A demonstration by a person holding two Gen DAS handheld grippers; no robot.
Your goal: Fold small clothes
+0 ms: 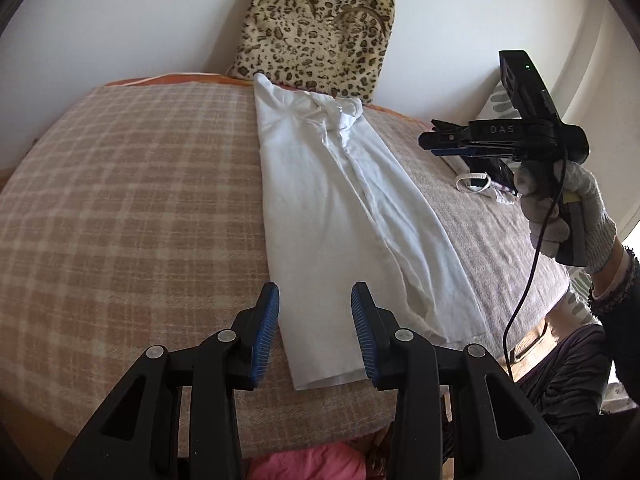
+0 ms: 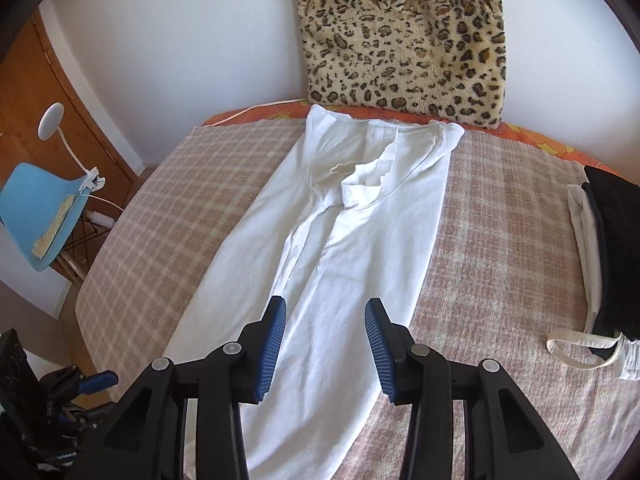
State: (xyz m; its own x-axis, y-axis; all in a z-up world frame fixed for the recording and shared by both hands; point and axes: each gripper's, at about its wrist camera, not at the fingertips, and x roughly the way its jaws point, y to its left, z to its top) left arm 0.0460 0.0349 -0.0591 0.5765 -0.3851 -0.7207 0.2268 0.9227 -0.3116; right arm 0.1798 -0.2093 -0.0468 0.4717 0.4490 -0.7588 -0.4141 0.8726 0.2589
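A white shirt [image 1: 340,200] lies lengthwise on the checked blanket [image 1: 132,184], its sides folded in to make a long narrow strip, collar toward the far end. My left gripper [image 1: 315,320] hovers open above the shirt's near hem, nothing between its blue pads. In the right wrist view the same shirt [image 2: 340,240] runs away from me, and my right gripper [image 2: 326,334] stands open over its lower half, holding nothing. The right gripper's body [image 1: 512,136] also shows at the right of the left wrist view, held up off the bed by a gloved hand [image 1: 576,216].
A leopard-print cushion [image 2: 404,36] leans on the wall behind the collar. A pile of black and white clothes [image 2: 612,248] lies at the blanket's right edge. A blue chair [image 2: 40,216] with a clip lamp [image 2: 52,120] stands left of the bed. Pink cloth [image 1: 308,464] shows below the bed's near edge.
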